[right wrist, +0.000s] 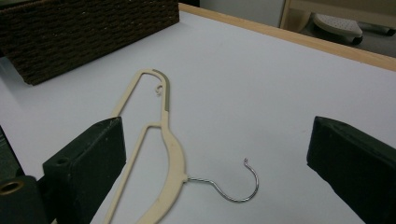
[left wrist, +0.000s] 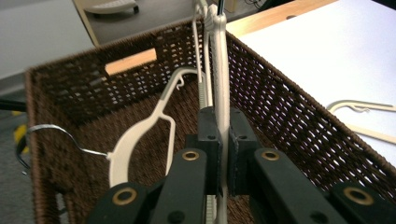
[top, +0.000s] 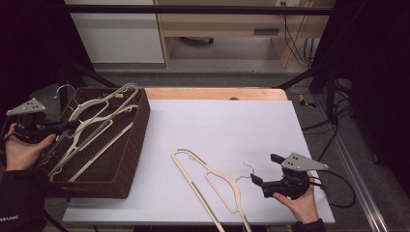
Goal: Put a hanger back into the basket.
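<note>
We see even overhead light brightening the pale grey rectangular tabletop (top: 232,130), while the room on both sides of it sinks into near black. In the left gripper view that tabletop glares almost white beyond the dark brown woven wicker basket (left wrist: 299,116), whose weave looks soft. The black jaws blur at the lower edges of both gripper views.

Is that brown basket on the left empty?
No. The basket holds several cream hangers; the left gripper is clamped on one hanger's bar.

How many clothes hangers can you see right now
3, maybe more. One hanger on the table lies before the open right claw. One hanger is clamped in the left claw. Another lies in the basket; overlaps may hide others.
</note>
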A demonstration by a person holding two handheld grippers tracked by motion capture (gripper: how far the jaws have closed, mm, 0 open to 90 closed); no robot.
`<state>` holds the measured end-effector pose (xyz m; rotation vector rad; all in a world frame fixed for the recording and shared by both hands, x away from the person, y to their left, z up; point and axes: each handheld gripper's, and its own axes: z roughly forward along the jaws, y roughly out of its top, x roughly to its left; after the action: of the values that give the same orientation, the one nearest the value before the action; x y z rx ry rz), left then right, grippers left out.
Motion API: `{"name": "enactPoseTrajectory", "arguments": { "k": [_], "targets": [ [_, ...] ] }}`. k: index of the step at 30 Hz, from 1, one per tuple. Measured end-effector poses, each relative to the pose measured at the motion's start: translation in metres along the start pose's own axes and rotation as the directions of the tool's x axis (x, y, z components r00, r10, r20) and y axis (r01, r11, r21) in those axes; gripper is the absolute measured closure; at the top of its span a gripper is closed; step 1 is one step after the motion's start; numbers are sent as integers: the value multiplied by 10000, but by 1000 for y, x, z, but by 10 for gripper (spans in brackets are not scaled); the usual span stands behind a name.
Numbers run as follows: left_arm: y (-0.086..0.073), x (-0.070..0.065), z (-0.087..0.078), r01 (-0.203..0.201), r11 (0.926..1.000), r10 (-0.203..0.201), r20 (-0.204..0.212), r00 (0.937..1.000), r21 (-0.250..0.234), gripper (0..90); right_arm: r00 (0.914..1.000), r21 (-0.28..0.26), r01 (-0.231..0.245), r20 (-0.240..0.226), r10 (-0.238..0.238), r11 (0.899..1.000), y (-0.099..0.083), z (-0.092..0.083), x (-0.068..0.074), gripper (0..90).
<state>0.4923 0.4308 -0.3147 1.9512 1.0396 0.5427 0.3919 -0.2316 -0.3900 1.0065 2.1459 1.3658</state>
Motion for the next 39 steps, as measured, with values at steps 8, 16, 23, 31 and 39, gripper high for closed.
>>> {"name": "enactPoseTrajectory", "arguments": {
  "k": [8, 16, 23, 31, 39],
  "targets": [
    [-14, -6, 26, 265, 9963, -287, 251, 9993, 822, 860, 10000, 23, -42, -43, 42, 10000, 0, 0, 1, 50],
    [-32, -5, 50, 883, 9758, -689, -1017, 9924, 2002, 835, 10000, 109, 0, -80, 1, 9999, -1, 2, 1, 49],
    [-48, 9, 38, 1842, 9647, -1408, -2226, 9647, 1883, 765, 10000, 148, 24, -95, -22, 9999, -1, 3, 2, 50],
    [-51, -4, 10, 1901, 9803, -1711, -2517, 9526, 533, 652, 9999, 185, 47, -110, -45, 9998, -1, 4, 3, 51],
    [-41, -37, 4, 1256, 9903, -1342, -1720, 9759, -602, 433, 10000, 150, -35, -52, 36, 9999, -1, 3, 3, 51]
  ]
}}
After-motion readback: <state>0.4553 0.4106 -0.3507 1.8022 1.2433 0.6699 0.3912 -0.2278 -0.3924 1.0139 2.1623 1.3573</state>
